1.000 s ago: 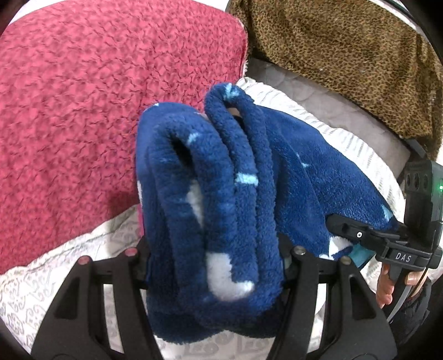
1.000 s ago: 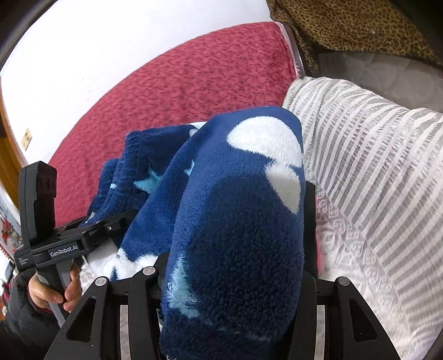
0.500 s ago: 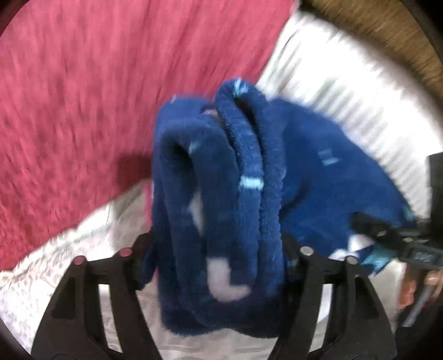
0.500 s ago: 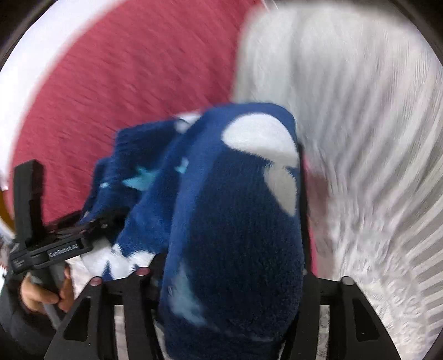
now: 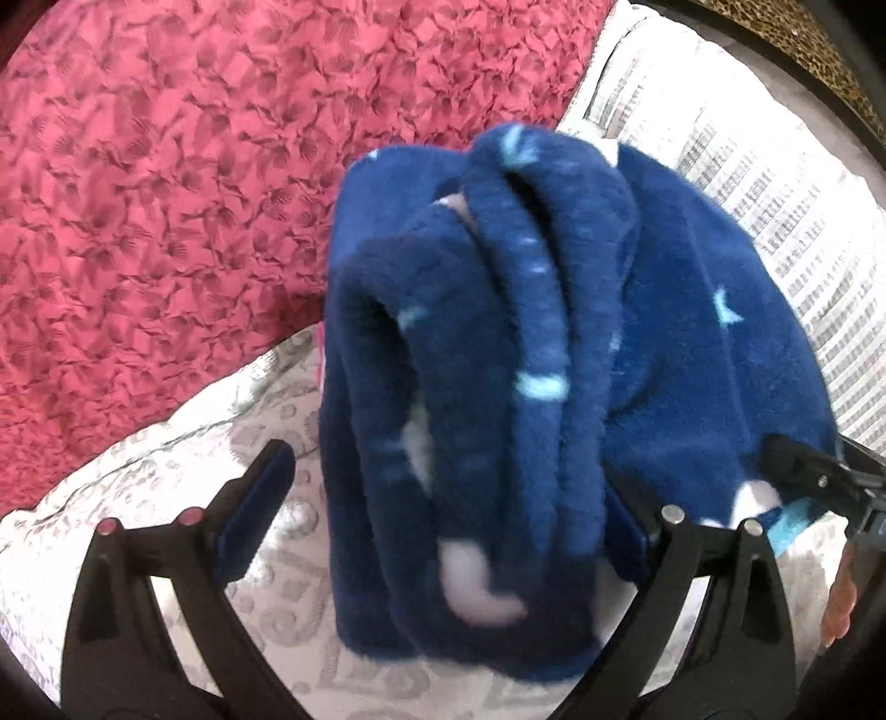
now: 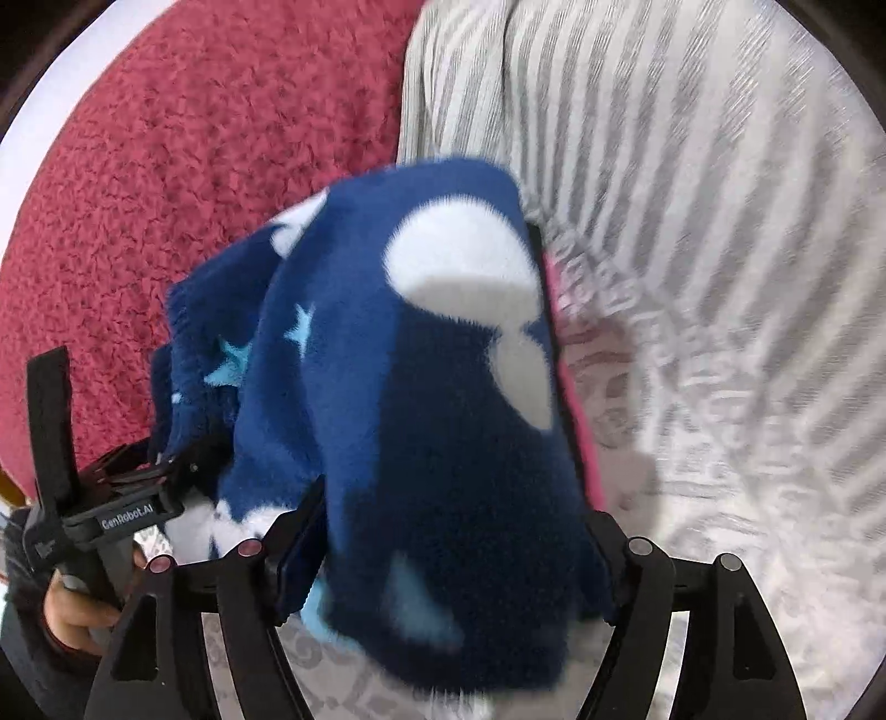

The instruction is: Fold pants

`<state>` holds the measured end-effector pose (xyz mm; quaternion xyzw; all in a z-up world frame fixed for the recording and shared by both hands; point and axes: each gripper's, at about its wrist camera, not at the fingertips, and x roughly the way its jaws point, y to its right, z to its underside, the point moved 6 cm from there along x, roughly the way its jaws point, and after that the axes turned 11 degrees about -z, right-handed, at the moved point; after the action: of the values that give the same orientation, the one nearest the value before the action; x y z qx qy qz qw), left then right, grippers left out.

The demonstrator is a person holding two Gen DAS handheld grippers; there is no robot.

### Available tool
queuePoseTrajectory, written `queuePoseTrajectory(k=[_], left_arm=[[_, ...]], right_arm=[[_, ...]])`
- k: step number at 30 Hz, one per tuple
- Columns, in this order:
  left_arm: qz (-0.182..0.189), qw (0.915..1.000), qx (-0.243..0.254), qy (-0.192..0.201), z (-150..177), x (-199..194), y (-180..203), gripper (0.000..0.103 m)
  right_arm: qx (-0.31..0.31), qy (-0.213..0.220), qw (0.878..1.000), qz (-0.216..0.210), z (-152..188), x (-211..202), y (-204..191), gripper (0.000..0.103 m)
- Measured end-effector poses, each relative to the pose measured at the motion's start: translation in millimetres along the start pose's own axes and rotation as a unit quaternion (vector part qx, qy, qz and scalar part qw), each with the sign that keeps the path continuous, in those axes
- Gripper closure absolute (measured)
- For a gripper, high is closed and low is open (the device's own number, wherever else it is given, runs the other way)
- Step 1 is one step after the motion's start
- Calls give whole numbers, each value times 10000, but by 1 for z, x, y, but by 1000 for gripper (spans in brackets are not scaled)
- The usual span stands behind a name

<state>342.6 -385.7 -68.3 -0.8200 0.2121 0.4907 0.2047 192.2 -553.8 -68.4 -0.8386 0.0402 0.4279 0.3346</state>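
The pants (image 5: pixel 498 354) are a thick folded bundle of dark blue fleece with white blobs and pale blue stars. In the left wrist view my left gripper (image 5: pixel 443 493) stands open: its left finger (image 5: pixel 252 498) is clear of the cloth, its right finger touches the bundle. In the right wrist view the bundle (image 6: pixel 432 421) fills the gap of my right gripper (image 6: pixel 443 554), whose jaws look a little spread beside it. Each gripper shows in the other's view: the right one (image 5: pixel 819 482), the left one (image 6: pixel 127 498).
The bundle is over a white patterned cover (image 5: pixel 183 448) on the bed. A red textured blanket (image 5: pixel 166 166) lies to the left and behind. A white and grey striped pillow (image 6: pixel 692 194) lies to the right. A leopard-print cloth (image 5: pixel 775 33) is at the far right.
My left gripper's jaws have opened off the bundle; its left finger now stands apart from the cloth. Both grippers with the bundle have moved towards the striped pillow. The right jaws have spread slightly.
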Motion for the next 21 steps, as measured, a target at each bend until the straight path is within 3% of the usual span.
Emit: queuePoseTrajectory(k=[4, 8, 21], left_arm=[[-179, 9991, 62, 389, -3, -40, 1, 4], [-404, 9964, 277, 697, 9, -85, 8, 4], [-209, 9937, 136, 1091, 104, -192, -3, 4]], right_arm=[[-55, 407, 9988, 258, 10, -43, -9, 24], [-315, 515, 9966, 569, 23, -70, -24, 24], [-1092, 813, 9885, 663, 94, -141, -114, 24]])
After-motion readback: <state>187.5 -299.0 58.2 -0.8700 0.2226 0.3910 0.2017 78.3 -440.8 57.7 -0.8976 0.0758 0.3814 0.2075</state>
